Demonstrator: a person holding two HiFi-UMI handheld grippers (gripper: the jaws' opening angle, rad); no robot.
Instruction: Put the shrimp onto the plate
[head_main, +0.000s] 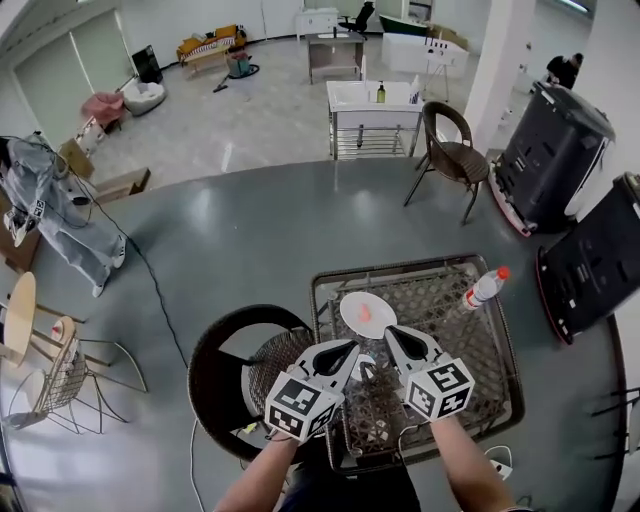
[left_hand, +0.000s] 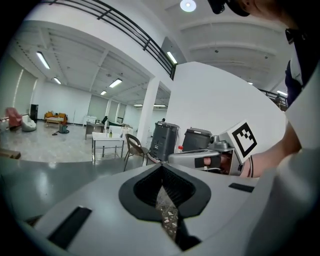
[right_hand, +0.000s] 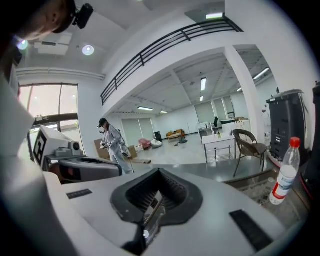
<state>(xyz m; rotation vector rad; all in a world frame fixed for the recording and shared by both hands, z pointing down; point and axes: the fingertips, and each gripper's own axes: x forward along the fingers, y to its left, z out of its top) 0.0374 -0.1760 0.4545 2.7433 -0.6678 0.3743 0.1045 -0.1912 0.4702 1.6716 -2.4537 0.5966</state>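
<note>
On the wicker table (head_main: 470, 345), head view: shrimp (head_main: 365, 313) lay on the white plate (head_main: 383, 322), with a water bottle (head_main: 484, 288) near the table's right side. Left gripper (head_main: 340, 353) and right gripper (head_main: 400, 340) hovered side by side, tips just short of the plate. Left gripper view: jaws together, nothing held, table weave showing through the slit. Right gripper view: jaws closed and empty, bottle upright at right, a person (right_hand: 111, 141) standing far off.
</note>
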